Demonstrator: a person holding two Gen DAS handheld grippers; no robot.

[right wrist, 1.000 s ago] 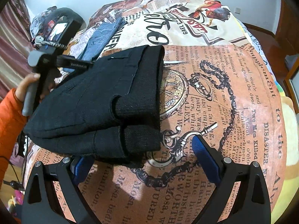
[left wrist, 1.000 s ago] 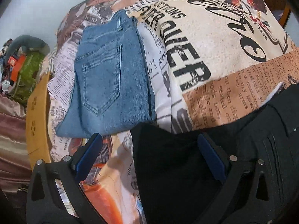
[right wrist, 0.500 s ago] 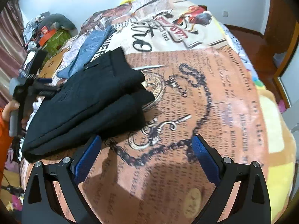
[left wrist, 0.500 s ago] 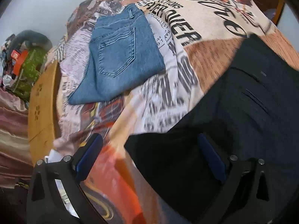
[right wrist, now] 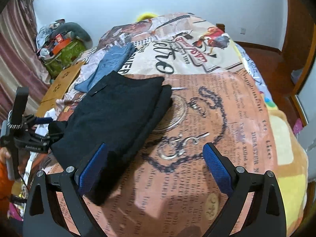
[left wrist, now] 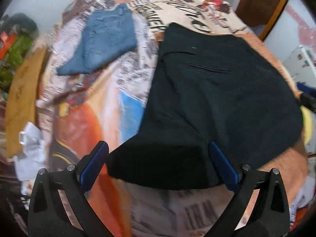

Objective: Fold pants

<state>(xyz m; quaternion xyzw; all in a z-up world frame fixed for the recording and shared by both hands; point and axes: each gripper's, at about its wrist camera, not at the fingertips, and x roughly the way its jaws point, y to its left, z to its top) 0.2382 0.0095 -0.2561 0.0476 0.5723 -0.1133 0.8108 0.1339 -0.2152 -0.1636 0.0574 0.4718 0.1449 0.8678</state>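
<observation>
Tongs are both gaping, left tongs [left wrist: 158,156] straddling the near corner of the folded black pants [right wrist: 118,114] on the bed [right wrist: 227,102], right tongs [right wrist: 155,158] just beside; you're neatening, so nudge edges flush.

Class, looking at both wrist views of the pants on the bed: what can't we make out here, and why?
- Left wrist view: jeans detail lost to motion blur.
- Right wrist view: jeans' near end hidden behind the black pants.
- Left wrist view: right gripper cut off by the edge.
</observation>
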